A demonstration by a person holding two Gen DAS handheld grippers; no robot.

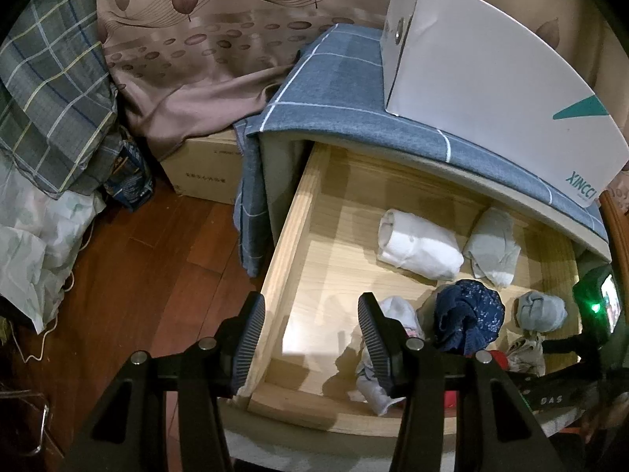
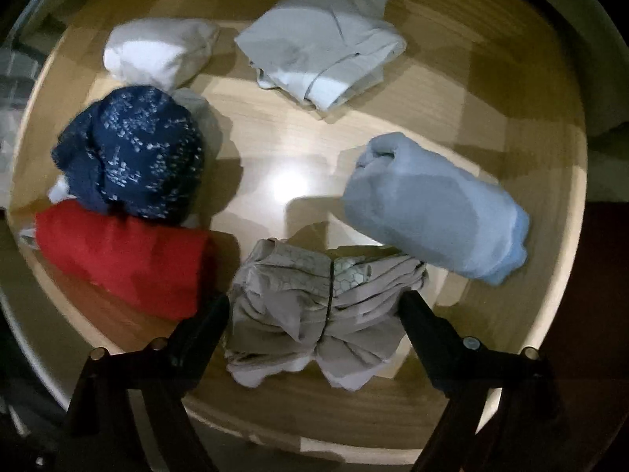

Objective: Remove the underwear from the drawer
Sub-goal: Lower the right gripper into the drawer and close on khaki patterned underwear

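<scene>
A pale wooden drawer [image 1: 298,216] stands pulled out, with several rolled garments on its floor [image 2: 511,78]. My right gripper [image 2: 316,305] points straight down, open, its fingers on either side of a beige patterned underwear roll [image 2: 291,299]. Next to that roll lie a red roll [image 2: 118,259], a navy speckled bundle [image 2: 129,153] and a light blue roll [image 2: 432,212]. Farther back are a white roll [image 2: 157,53] and a pale grey folded piece [image 2: 326,47]. My left gripper [image 1: 312,338] hovers open above the drawer's front left corner, holding nothing.
A white box [image 1: 491,78] rests on the blue checked cloth [image 1: 334,90] covering the cabinet top. A cardboard box [image 1: 204,169] and plaid bedding [image 1: 51,98] stand left of the cabinet on the wooden floor [image 1: 137,275]. The right gripper's green-lit housing [image 1: 595,306] shows at the drawer's right.
</scene>
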